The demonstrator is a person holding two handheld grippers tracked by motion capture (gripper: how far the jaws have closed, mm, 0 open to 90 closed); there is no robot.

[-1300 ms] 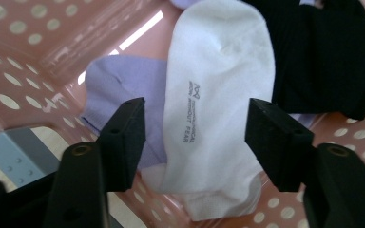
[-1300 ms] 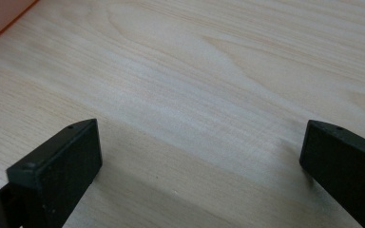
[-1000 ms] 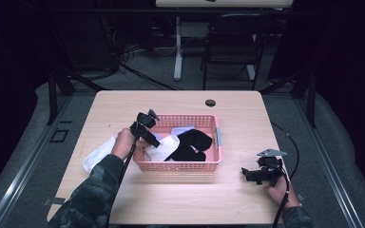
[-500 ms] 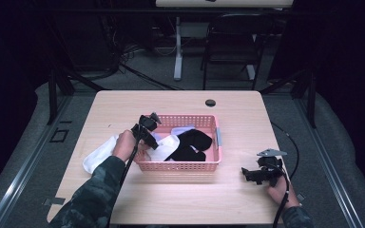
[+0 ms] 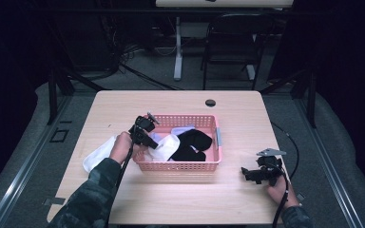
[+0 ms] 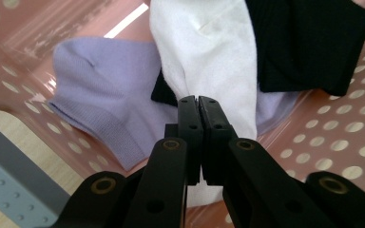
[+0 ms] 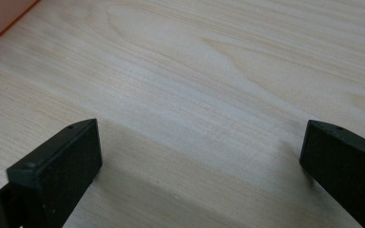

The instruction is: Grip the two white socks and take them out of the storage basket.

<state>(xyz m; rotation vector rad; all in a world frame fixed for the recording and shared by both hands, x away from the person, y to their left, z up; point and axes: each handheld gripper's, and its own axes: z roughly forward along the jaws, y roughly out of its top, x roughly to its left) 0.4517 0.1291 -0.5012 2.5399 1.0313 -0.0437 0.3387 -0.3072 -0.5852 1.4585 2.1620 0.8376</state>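
A pink plastic basket [image 5: 209, 166] stands mid-table and holds a white sock [image 5: 167, 145], black socks [image 5: 192, 142] and a lavender sock [image 5: 183, 129]. My left gripper [image 5: 153, 141] reaches in over the basket's left wall. Its jaws have just been closing, and now they are shut on the white sock [image 6: 209, 52], pinching its edge at the tips [image 6: 198, 99]. The lavender sock [image 6: 104, 80] lies to the left of the pinch, a black sock [image 6: 309, 42] to the right. My right gripper [image 5: 248, 175] rests low over bare wood at the front right, jaws wide apart [image 7: 199, 142] and empty.
A white piece of cloth [image 5: 97, 154] lies on the table just left of the basket. A small dark round hole [image 5: 210, 102] sits near the far edge. A chair [image 5: 233, 42] and a table leg stand beyond the far edge.
The left gripper's jaws have closed on the white sock in the basket, with the hand shifting only slightly. The right hand and its gripper have not moved.
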